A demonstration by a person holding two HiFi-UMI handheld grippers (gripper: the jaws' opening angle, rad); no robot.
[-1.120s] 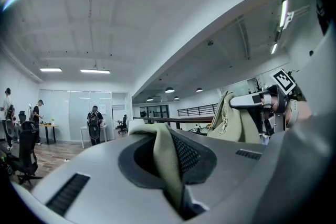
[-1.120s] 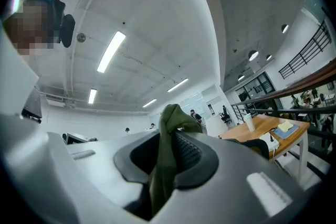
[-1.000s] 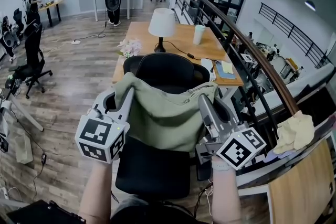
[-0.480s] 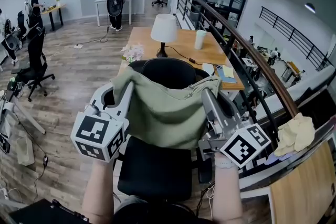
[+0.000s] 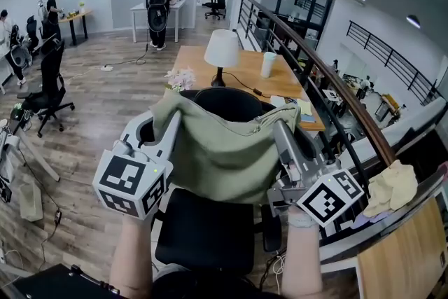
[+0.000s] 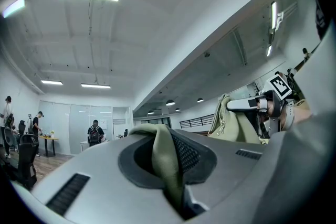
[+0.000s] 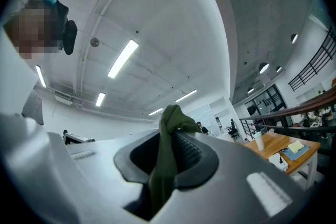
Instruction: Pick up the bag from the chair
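A pale green cloth bag (image 5: 220, 154) hangs stretched between my two grippers, above the seat of a black office chair (image 5: 206, 227). My left gripper (image 5: 170, 115) is shut on the bag's left top corner; in the left gripper view the green cloth (image 6: 165, 162) is pinched between the pads. My right gripper (image 5: 278, 128) is shut on the right top corner by the zip, and in the right gripper view a fold of the bag (image 7: 167, 157) stands up from the jaws. The chair's backrest (image 5: 227, 103) shows behind the bag.
A wooden desk (image 5: 241, 70) with a white lamp (image 5: 222, 49) and a cup (image 5: 267, 64) stands behind the chair. A railing (image 5: 329, 91) runs along the right. Another black chair (image 5: 49, 84) stands at the left. People stand by far tables (image 5: 159, 7).
Both grippers have risen with the bag, which now hangs higher above the chair seat; more of the seat shows beneath it.
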